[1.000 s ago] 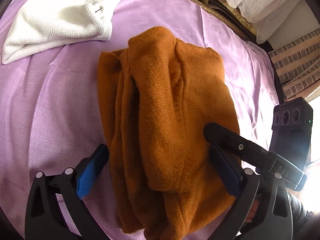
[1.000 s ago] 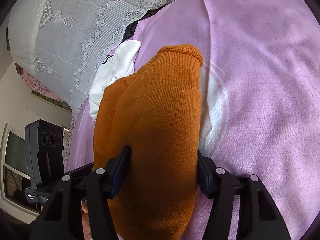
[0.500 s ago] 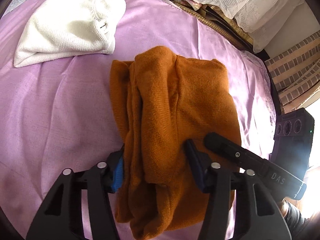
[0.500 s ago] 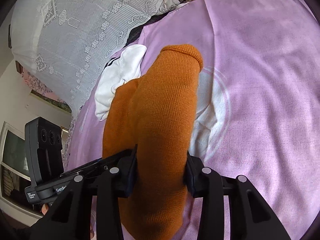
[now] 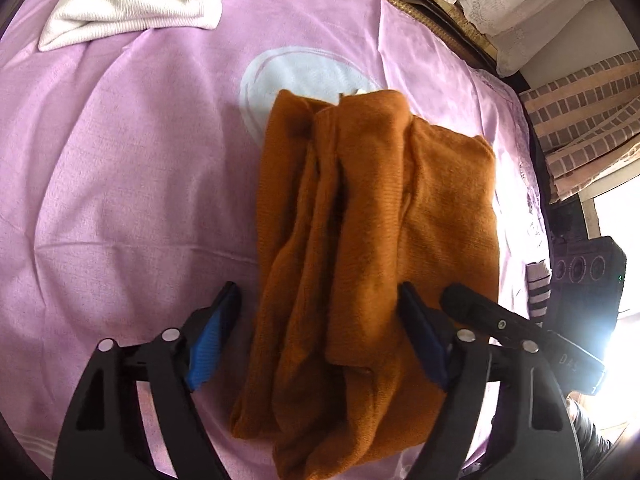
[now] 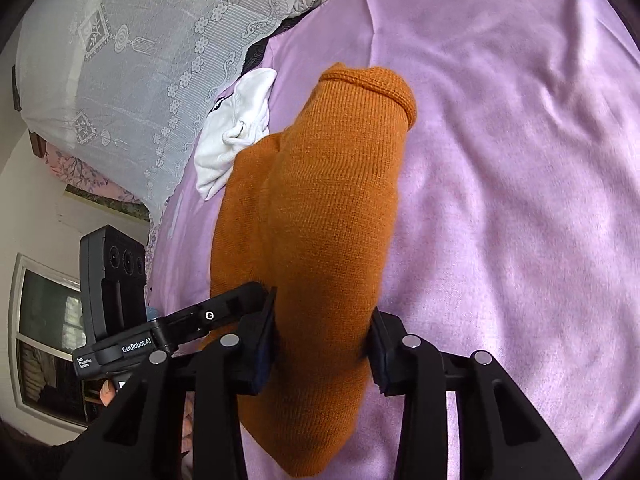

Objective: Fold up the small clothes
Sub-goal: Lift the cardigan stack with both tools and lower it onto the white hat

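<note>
1 orange sweater (image 5: pixel 376 248), folded, mid purple sheet (image 5: pixel 120 200); 1 white garment (image 5: pixel 132 0) at far edge. Your left gripper (image 5: pixel 320 332) jaws are opening, sweater between, left pad clear. Right gripper (image 6: pixel 322 344) clenched on sweater. Text: "GenRobot.AI".

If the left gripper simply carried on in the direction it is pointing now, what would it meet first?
The left gripper, its jaws opening, already has the orange sweater lying between them, so it would press into that first, then probably the purple sheet beneath; depth is hard to judge.
</note>
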Available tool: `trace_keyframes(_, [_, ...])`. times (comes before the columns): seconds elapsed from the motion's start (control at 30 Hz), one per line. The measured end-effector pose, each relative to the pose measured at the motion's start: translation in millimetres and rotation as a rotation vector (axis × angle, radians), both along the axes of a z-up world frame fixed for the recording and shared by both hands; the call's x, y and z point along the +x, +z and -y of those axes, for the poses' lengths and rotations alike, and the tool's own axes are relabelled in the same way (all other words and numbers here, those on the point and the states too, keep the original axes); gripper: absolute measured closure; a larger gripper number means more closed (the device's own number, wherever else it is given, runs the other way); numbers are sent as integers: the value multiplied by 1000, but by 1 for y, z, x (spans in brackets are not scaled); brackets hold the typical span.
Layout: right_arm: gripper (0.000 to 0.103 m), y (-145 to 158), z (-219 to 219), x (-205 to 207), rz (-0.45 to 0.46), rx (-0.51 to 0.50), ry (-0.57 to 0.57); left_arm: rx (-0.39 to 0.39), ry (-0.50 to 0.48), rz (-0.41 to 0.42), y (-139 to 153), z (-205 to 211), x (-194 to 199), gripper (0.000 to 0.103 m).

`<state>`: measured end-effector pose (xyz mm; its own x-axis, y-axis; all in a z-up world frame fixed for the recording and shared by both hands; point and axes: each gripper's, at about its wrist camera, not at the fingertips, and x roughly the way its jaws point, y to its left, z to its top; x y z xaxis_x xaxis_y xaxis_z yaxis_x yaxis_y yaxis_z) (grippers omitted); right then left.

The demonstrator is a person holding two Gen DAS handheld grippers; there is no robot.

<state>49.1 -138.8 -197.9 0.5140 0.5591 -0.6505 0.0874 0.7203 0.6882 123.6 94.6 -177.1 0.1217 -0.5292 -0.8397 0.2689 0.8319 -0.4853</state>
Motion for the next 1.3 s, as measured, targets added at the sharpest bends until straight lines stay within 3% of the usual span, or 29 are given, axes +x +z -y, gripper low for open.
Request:
trace_keyframes(0.07, [64,-5,3,0,-12,21,-21,-17,9,-8,-2,1,2,31])
trace_keyframes(0.17, [64,-1,0,-1,-3,-5,-21,-18,-41,42,11,11,-3,59])
trace_keyframes(0.27, [65,20,-10,-1,46,-73,6,13,-60,110,32,16,-6,68])
trace_keyframes(0.43, [66,77,-20,19,179,-90,42,-36,-11,239,87,-1,4,69])
trace_keyframes(0.63, [66,149,-51,82,333,-74,128,-41,68,402,164,-42,47,68])
trace_keyframes(0.87, [66,197,-102,182,410,-34,221,65,148,530,221,-83,124,67])
trace_keyframes(1.07, [66,182,-137,269,381,-19,276,136,221,518,205,-113,199,67])
trace_keyframes(1.3, [66,104,-154,337,242,-36,307,146,290,356,118,-134,257,67])
